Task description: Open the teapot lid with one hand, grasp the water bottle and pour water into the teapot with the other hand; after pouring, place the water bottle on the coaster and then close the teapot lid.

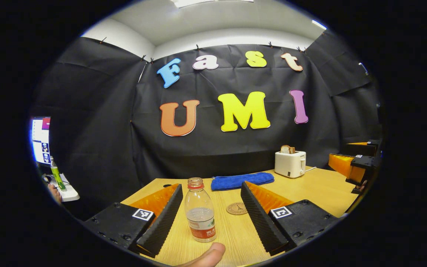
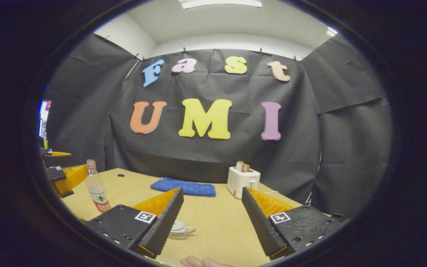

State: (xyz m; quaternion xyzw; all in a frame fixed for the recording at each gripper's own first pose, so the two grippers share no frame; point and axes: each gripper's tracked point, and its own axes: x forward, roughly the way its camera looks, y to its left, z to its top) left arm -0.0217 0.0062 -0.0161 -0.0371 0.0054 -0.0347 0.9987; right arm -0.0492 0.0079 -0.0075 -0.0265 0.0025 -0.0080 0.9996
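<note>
Opening step, judged not yet begun: lid seemingly on the teapot, bottle untouched

Booth wall of black cloth behind; white ceiling with a light strip above; a lit monitor (image 1: 40, 140) at far left beyond the cloth edge

Wooden table (image 1: 321, 187), pale and smooth, bearing, far side: blue folded towel (image 1: 242, 180) left of a white toaster (image 1: 290, 163) holding a bread slice (image 1: 287, 149)

Left gripper (image 1: 210, 213) spread wide, holding nothing, fingers flanking the water bottle (image 1: 199, 210) without touching; bottle upright, seemingly uncapped, partly filled, near the table's near edge; round coaster (image 1: 237, 208) just beyond and right of it, bare

Right gripper (image 2: 210, 218) likewise spread and holding nothing; teapot (image 2: 179, 229), small and white, low beside its left finger and partly hidden by it; lid knob too obscured to judge, spout or handle jutting right

Advice for the step in hand: lower the right gripper squarely over the teapot lid knob before clenching, lifting straight up so the pot stays put; centre the left gripper on the bottle's body, below the neck, clenching gently on thin plastic to avoid squeezing water out; keep the coaster unobstructed for the later set-down

A thumb (image 1: 208, 256) at each view's bottom edge
</note>
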